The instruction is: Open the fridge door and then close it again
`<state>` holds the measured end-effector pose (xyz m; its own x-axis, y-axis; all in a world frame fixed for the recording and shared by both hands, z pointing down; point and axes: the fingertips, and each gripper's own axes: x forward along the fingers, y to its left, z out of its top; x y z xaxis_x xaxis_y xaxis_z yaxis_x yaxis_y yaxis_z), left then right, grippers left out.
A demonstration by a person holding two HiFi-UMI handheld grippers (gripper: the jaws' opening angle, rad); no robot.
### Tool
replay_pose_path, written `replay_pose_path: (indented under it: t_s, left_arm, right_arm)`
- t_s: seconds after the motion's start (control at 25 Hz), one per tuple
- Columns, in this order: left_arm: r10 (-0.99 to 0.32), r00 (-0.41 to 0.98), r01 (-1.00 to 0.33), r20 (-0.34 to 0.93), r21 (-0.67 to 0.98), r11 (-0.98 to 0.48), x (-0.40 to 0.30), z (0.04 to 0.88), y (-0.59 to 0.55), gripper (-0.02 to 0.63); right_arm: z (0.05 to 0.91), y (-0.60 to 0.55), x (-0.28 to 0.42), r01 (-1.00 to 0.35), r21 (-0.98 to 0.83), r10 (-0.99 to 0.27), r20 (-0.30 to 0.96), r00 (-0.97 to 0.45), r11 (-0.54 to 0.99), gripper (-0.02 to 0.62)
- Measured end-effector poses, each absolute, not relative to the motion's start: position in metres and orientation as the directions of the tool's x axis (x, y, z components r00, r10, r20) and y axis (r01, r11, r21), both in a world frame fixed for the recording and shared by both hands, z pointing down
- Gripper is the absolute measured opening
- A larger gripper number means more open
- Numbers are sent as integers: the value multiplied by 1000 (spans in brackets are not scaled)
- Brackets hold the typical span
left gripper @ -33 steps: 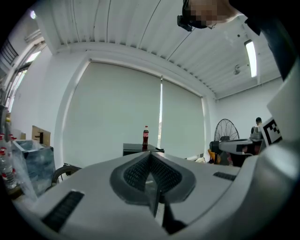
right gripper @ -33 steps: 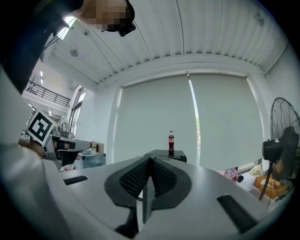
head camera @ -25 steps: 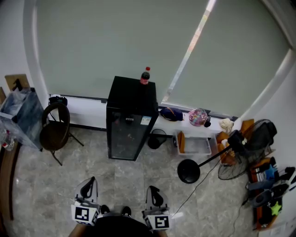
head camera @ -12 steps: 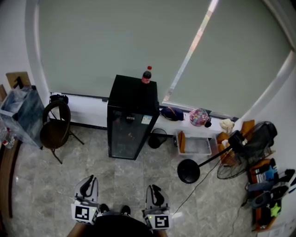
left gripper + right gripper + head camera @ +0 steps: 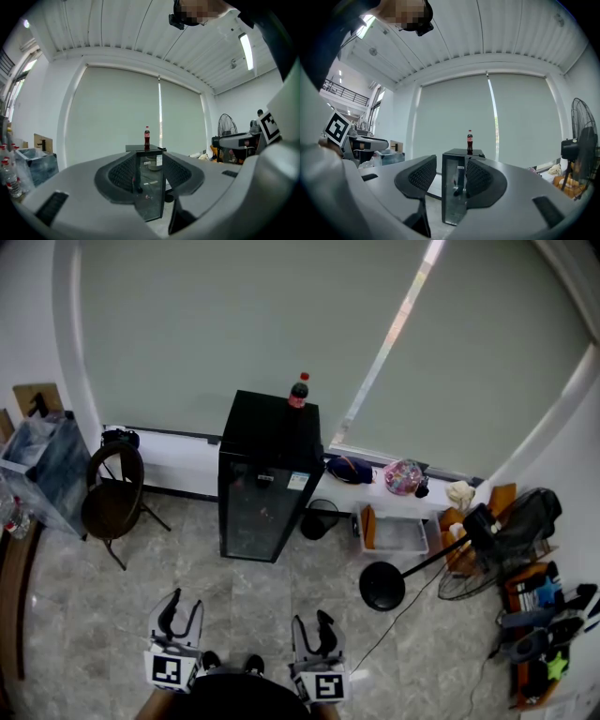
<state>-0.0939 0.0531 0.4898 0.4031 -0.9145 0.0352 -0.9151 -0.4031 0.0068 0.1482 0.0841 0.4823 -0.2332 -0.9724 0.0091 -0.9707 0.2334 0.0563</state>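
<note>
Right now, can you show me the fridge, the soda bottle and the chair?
fridge [image 5: 260,515], head view, middle of its glass door.
soda bottle [image 5: 298,396], head view, on its body near the red label.
chair [image 5: 105,513], head view, on its dark seat.

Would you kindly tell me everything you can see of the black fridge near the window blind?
The fridge is a small, upright black cabinet with a dark glass door, which is shut. Small labels sit near the door's top. It stands on the grey tiled floor, its back toward the low white wall below the blind. A cola bottle stands on its flat top, near the rear edge. A white ledge runs beside it; whether they touch cannot be told.
</note>
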Motion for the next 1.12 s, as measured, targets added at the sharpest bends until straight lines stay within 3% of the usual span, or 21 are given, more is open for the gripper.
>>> replay_pose_path:
  t_s: [0.76,1.12]
  left_arm:
    - [-913,400,-916,76,-1,-401,-98,497,49,483]
    - [-912,404,-914,76,4,-405,-114,498,49,509]
  right_arm:
    - [491,82,140,-963,21,-962,42,-269,270,448]
    - [488,83,134,-968,19,-968,33,-249,250,457]
